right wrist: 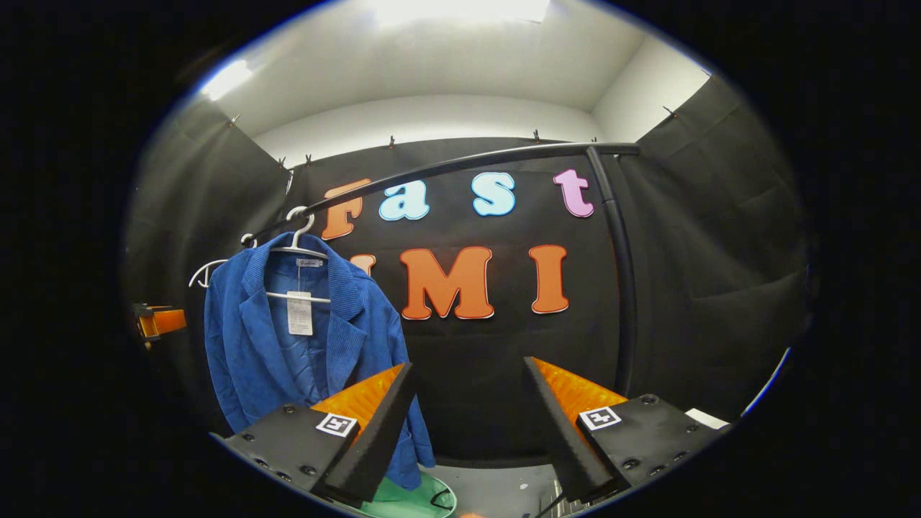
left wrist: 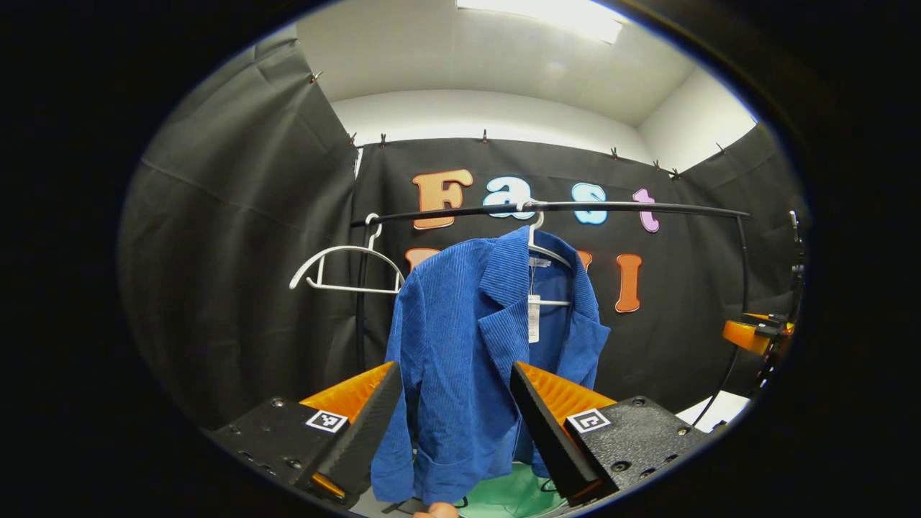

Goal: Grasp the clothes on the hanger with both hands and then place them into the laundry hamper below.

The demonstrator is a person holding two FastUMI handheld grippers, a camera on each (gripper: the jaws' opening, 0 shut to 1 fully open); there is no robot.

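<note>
- Hanging from a white hanger (left wrist: 548, 253) on the black rail (left wrist: 561, 208), a blue corduroy jacket (left wrist: 460, 360) is seen in the middle of the left gripper view, its front open and a white tag (left wrist: 533, 318) dangling inside the collar.
- To the left of it on the same rail, a second white hanger (left wrist: 345, 267) is seen bare, just beside the jacket's shoulder.
- The left claw (left wrist: 455, 424) is held wide open, its two fingers spread to either side of the jacket's lower half; whether a finger touches the cloth cannot be told.
- Below the jacket's hem, between the fingers, part of a green laundry hamper (left wrist: 514, 496) is seen.
- At the far right edge of the left gripper view, the other gripper is seen, well apart from the jacket.
- In the right gripper view, the jacket (right wrist: 252, 345) is seen at the left, hanging from its hanger (right wrist: 298, 248) near the rail's (right wrist: 460, 164) left end.
- The hamper's (right wrist: 403, 500) green rim is seen directly under the jacket's hem.
- The right claw (right wrist: 468, 424) is held wide open and nothing is gripped; its left finger (right wrist: 374, 424) is seen in front of the jacket's lower edge, while dark booth cloth lies between the fingers.
</note>
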